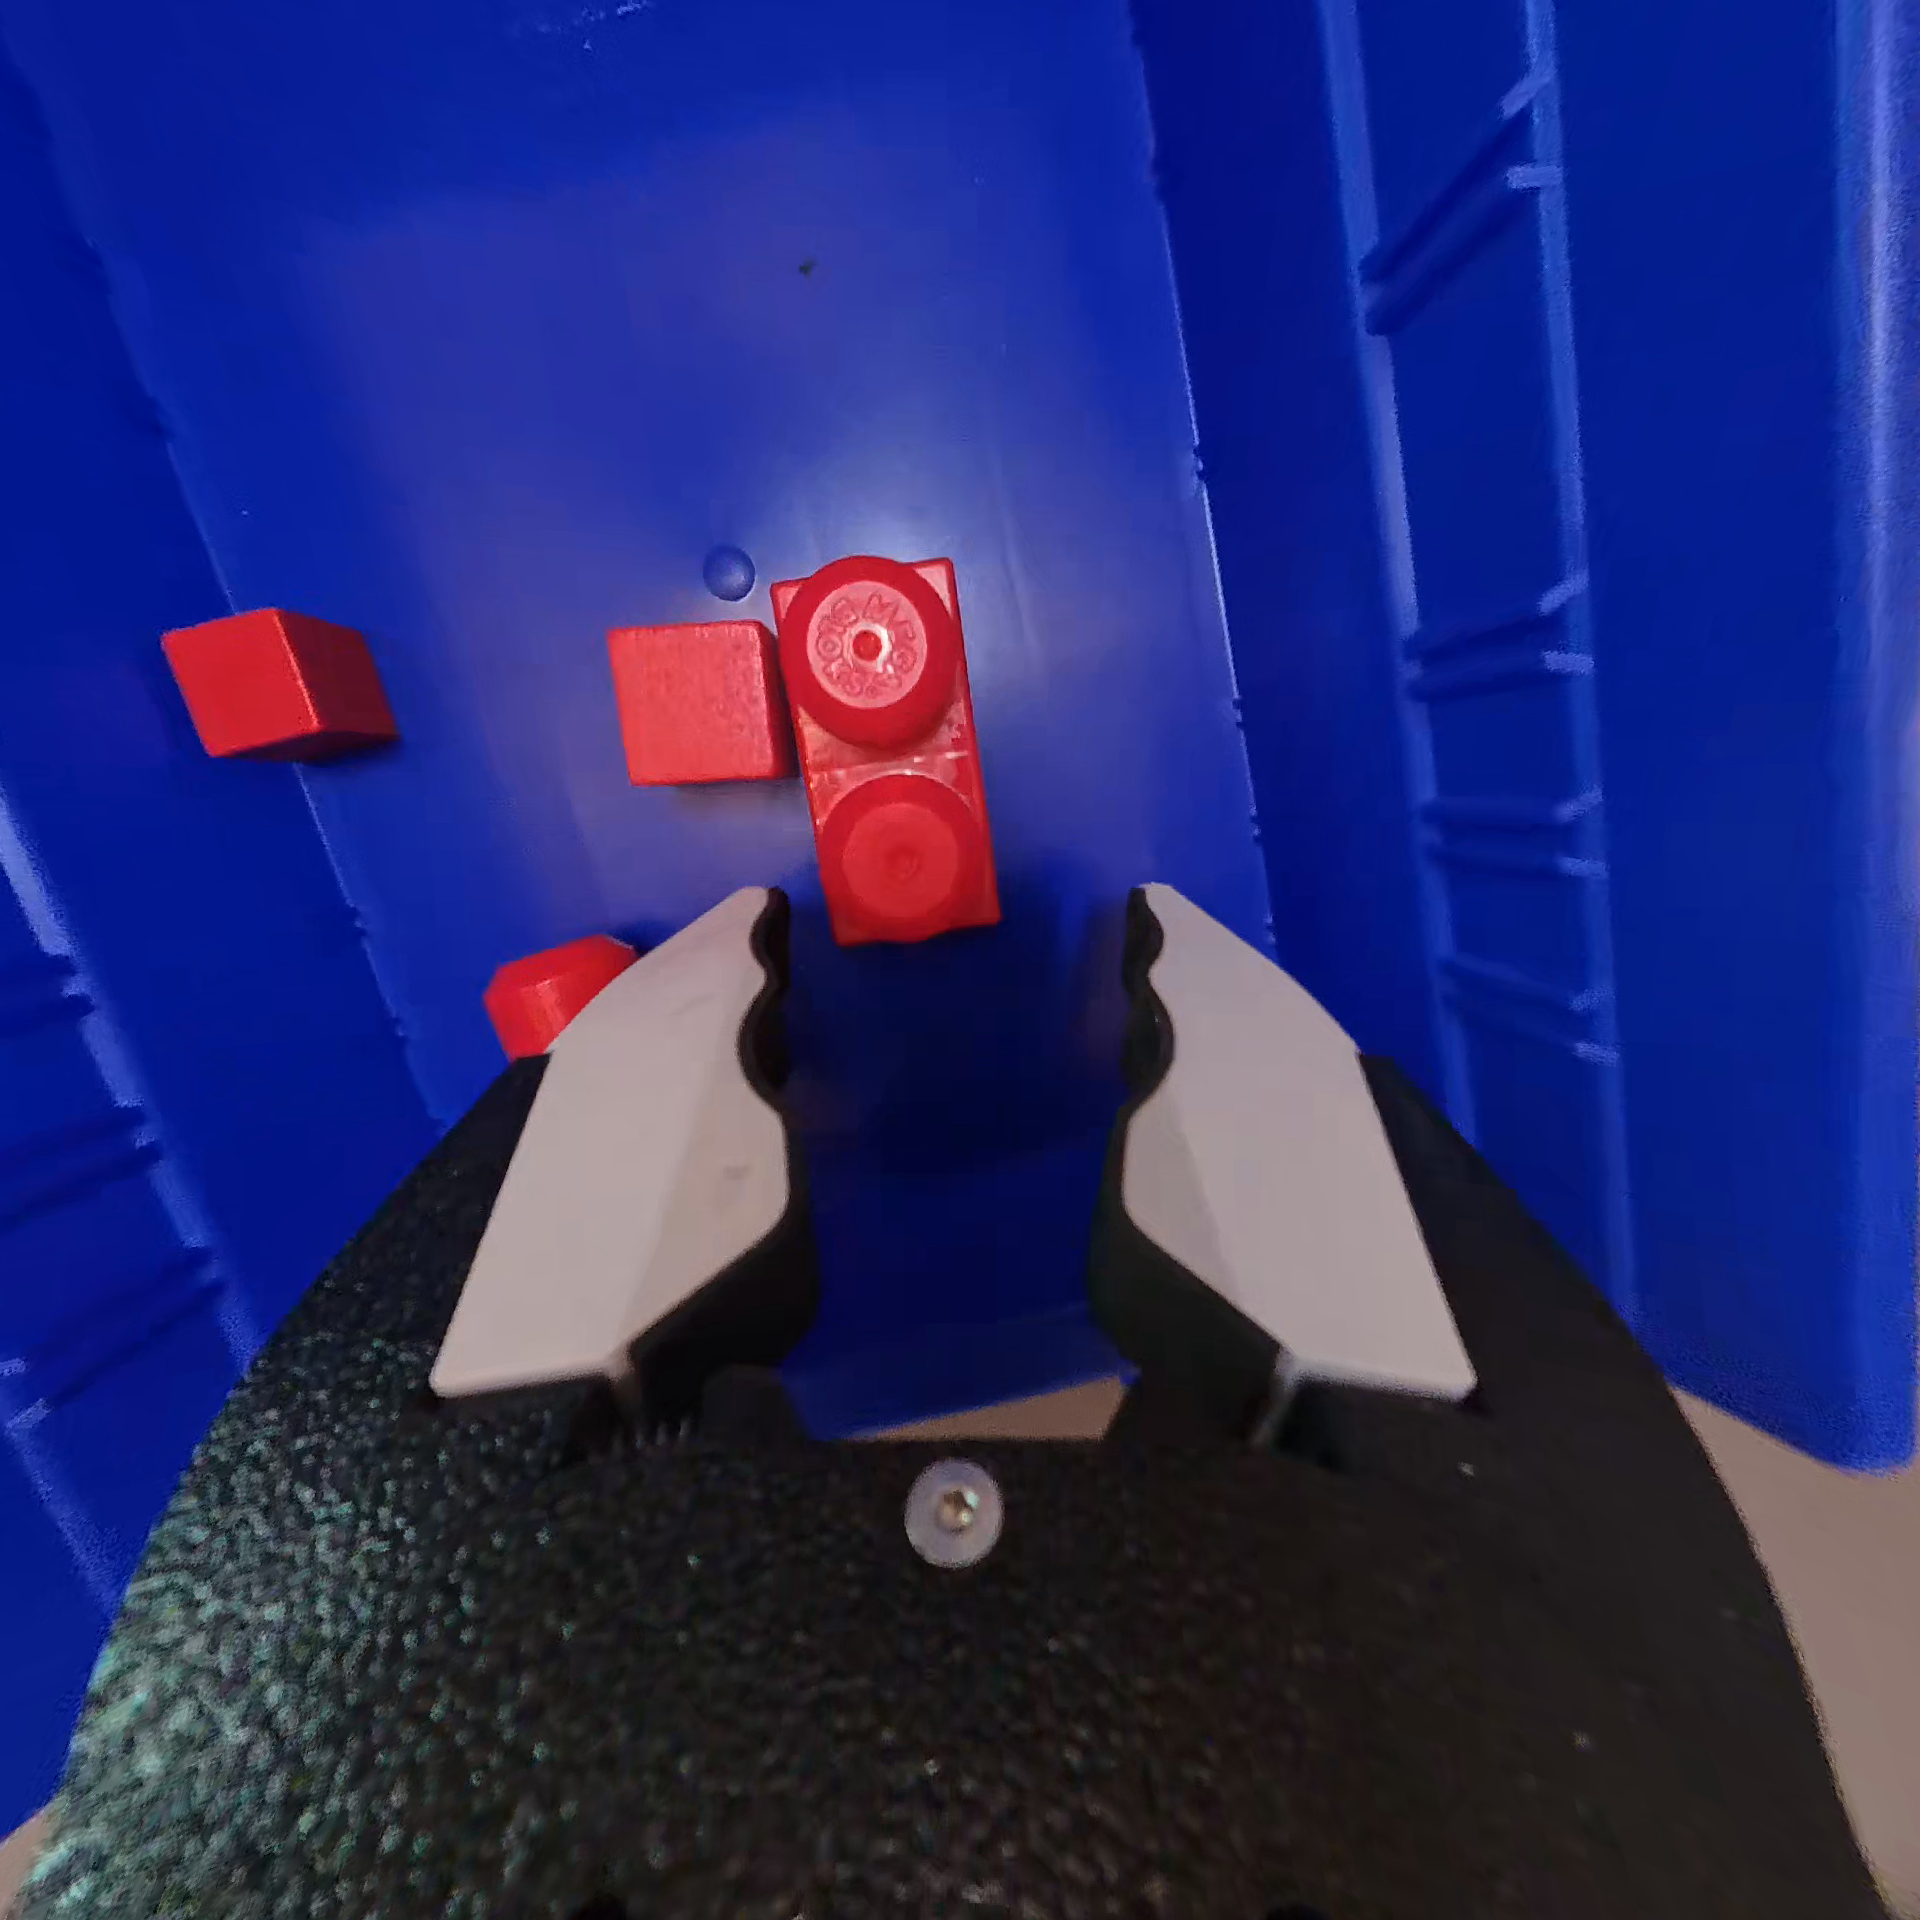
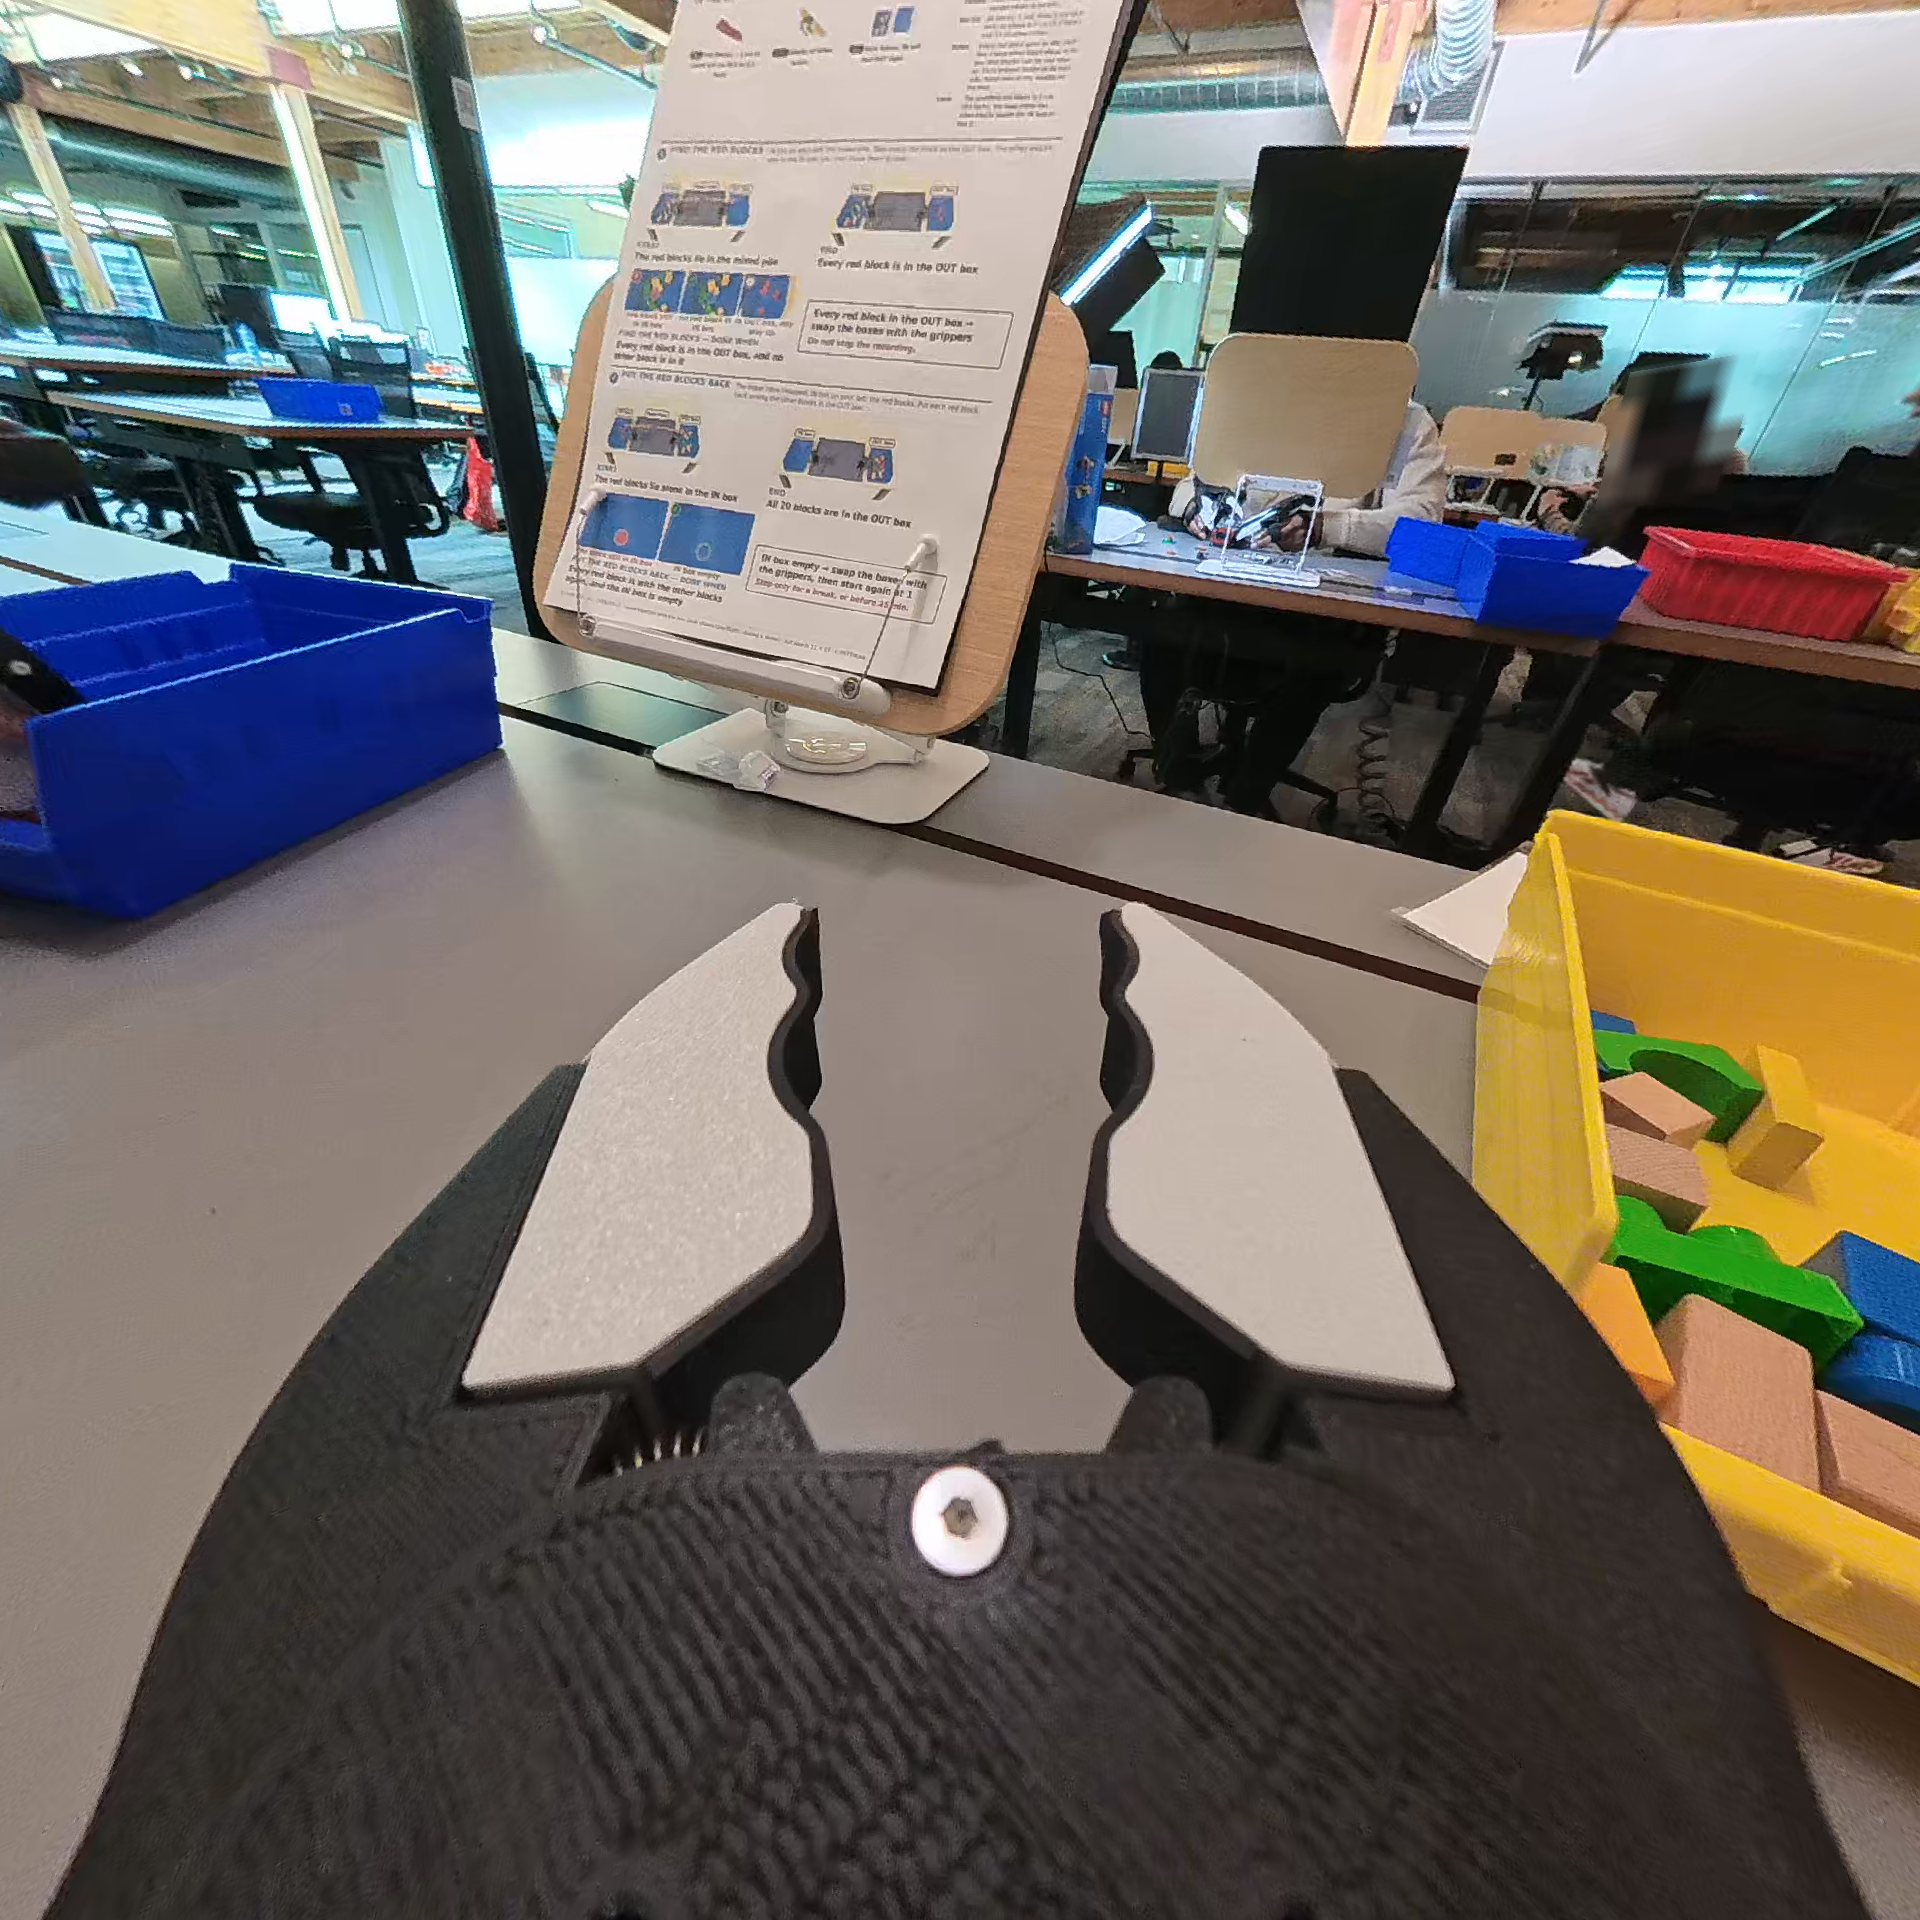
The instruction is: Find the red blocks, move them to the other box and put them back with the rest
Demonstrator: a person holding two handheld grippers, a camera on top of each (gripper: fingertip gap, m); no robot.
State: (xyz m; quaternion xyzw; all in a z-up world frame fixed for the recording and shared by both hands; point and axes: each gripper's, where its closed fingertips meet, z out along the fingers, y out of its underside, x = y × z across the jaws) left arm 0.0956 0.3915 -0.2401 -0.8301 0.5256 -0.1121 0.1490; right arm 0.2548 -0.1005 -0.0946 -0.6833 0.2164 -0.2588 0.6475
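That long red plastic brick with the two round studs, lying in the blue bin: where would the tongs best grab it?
Probably across its two long flat sides, near the middle. The red two-stud plastic brick lies studs up, lengthwise ahead of the open left tongs, so they could come straight down over it. A red cube sits close against its far left side, so gripping nearer the free near end looks safer.

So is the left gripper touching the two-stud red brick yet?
Apart. The left wrist view shows blue bin floor between the open left gripper and the red brick.

Left view close inside blue box [image 1: 623, 312]; right faces across table [image 2: 312, 1039].
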